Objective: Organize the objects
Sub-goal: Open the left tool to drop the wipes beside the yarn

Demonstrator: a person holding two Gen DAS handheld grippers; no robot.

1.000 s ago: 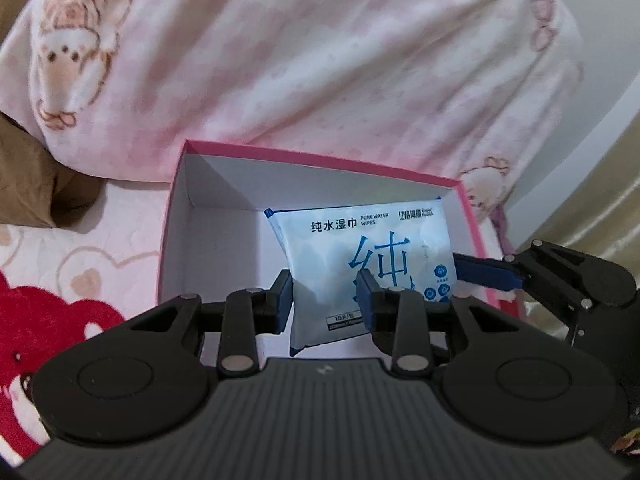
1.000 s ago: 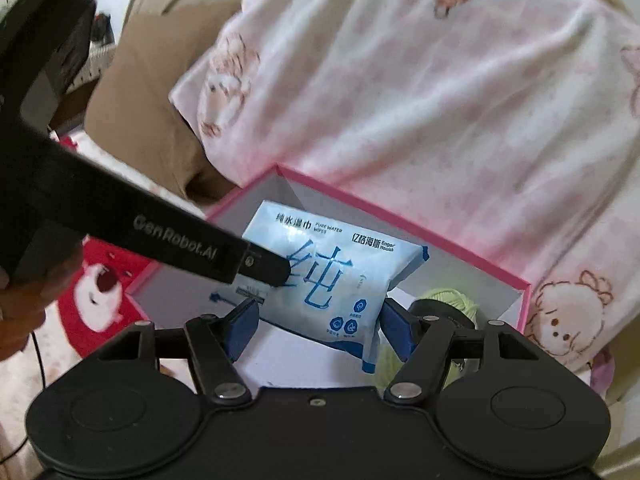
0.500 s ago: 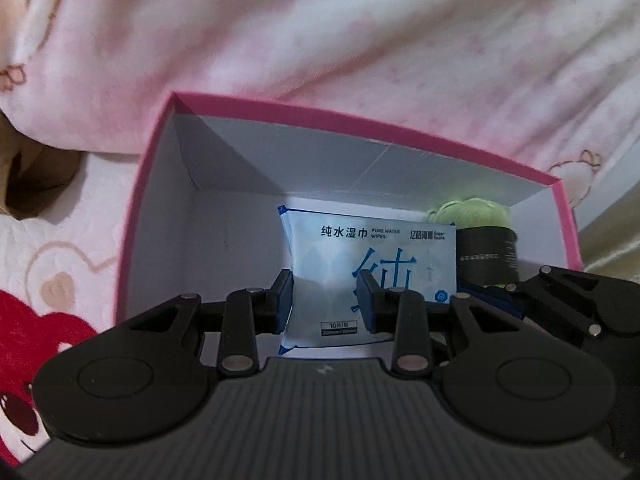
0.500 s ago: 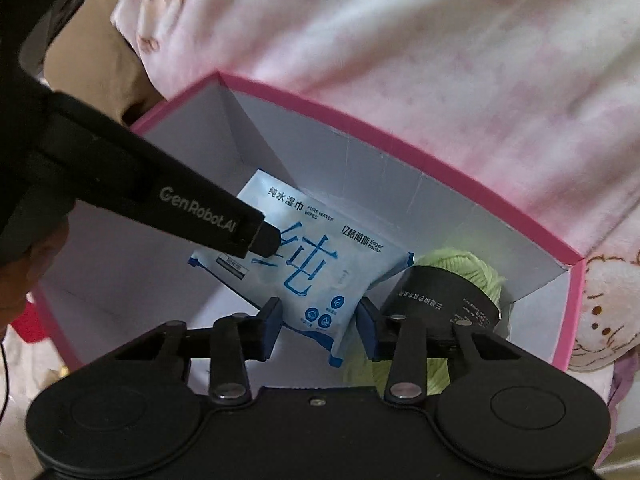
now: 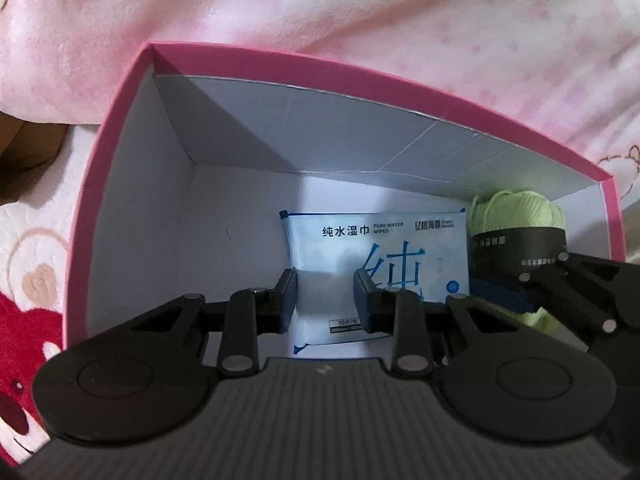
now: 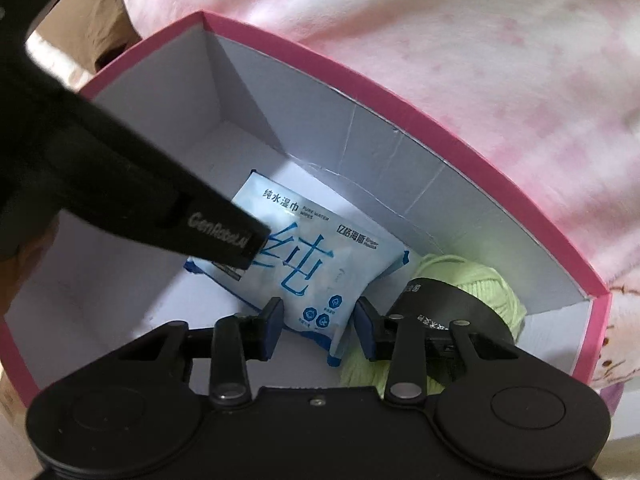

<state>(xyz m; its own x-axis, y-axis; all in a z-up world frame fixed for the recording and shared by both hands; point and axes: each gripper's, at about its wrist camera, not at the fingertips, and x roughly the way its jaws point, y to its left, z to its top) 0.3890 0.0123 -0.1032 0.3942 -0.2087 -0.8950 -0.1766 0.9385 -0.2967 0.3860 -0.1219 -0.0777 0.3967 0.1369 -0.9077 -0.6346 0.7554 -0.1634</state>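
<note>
One wipes pack (image 5: 376, 268) and one yarn ball (image 5: 516, 216) in one pink box (image 5: 120, 168).
Left gripper (image 5: 326, 300) clamped on the pack; right gripper (image 6: 318, 328), just closing, also pinches it.

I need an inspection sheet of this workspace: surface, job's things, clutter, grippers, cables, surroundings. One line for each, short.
Surface: bed cover with bear and heart print.
Job's things: wipes pack inside the pink box; green yarn ball with black band beside it, in the box's right corner.
Clutter: nothing seen.
Grippers: left gripper shut on the wipes pack; right gripper has just been closing, pads at the pack's corner.
Cables: nothing seen.
Surroundings: pink blanket behind the box; brown cushion.
</note>
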